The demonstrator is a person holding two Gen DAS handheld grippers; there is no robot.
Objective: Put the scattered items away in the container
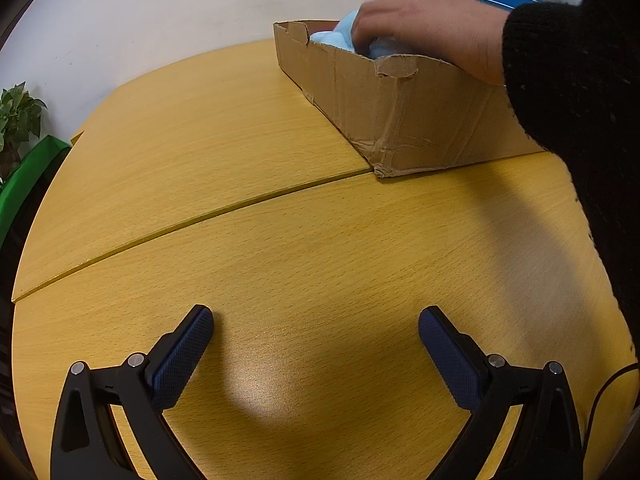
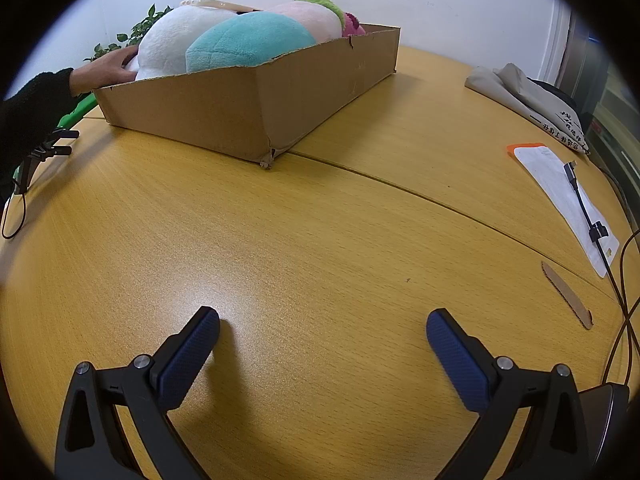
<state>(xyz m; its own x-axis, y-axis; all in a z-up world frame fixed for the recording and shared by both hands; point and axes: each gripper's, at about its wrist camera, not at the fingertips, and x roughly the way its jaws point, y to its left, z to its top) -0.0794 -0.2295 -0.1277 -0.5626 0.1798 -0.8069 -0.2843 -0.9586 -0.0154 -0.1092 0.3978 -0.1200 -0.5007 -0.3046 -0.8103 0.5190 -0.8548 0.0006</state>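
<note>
A shallow cardboard box [image 2: 248,108] stands on the wooden table [image 2: 320,240], far from both grippers. It holds plush toys: a white one [image 2: 176,40], a teal one [image 2: 248,42], a pink one with green tuft [image 2: 316,14] and a magenta one [image 2: 354,26]. In the left wrist view the box [image 1: 400,108] sits at the upper right, with a bare hand [image 1: 424,28] reaching in onto a light blue plush [image 1: 340,36]. My left gripper [image 1: 316,320] is open and empty over bare table. My right gripper [image 2: 322,322] is open and empty over bare table.
A beige cloth bag [image 2: 524,96], a white sheet on an orange item [image 2: 560,196] with a cable [image 2: 588,212], and a cardboard strip [image 2: 566,294] lie at the right. A potted plant [image 1: 18,120] and green object [image 1: 28,176] stand at the left edge.
</note>
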